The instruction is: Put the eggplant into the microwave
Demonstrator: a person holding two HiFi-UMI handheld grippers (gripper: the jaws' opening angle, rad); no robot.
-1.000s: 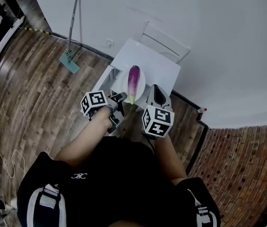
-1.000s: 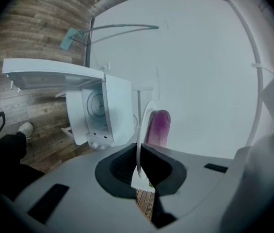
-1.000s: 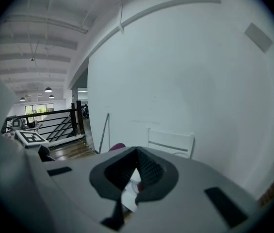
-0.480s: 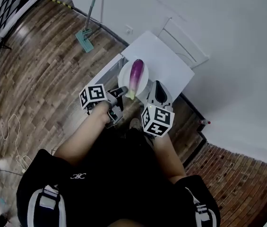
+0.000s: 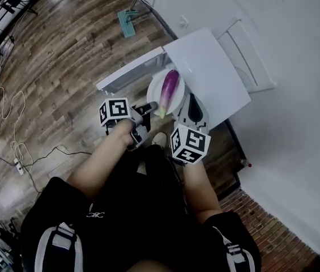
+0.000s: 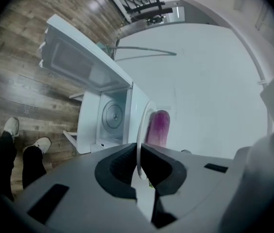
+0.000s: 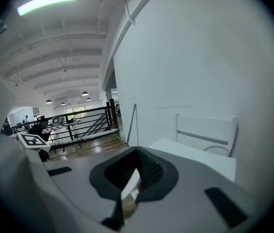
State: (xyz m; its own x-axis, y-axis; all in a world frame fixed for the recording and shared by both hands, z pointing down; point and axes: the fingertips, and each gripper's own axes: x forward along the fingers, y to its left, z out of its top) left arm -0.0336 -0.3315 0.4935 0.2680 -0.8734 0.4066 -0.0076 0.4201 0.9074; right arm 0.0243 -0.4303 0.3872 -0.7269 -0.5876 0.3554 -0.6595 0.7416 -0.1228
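Eggplant (image 5: 170, 89), purple with a pale green end, lies lengthwise on a white plate (image 5: 154, 93) that is held in the air a little above the centre of the head view, just in front of the white microwave (image 5: 210, 75). The eggplant is not inside it. The microwave door (image 5: 127, 72) stands wide open toward the upper left of the frame, and in the left gripper view the round turntable (image 6: 112, 115) shows in the cavity left of centre, with the plate beside the opening. The left hand-held gripper (image 5: 147, 107) has its jaws closed tight on the plate's near rim; its own view shows the thin white edge standing straight up between the two black pads. The right hand-held gripper (image 5: 189, 102) sits at the plate's right side in the head view. In its own view the jaws are almost together with a thin white sliver pinched between them, which looks to be the plate's rim. A white chair (image 5: 249, 50) stands behind the microwave at the upper right, against the wall. A mop (image 5: 129, 19) rests on the wooden floor (image 5: 52, 67) near the top edge. Two white shoes (image 6: 10, 126) show at the lower left of the left gripper view.
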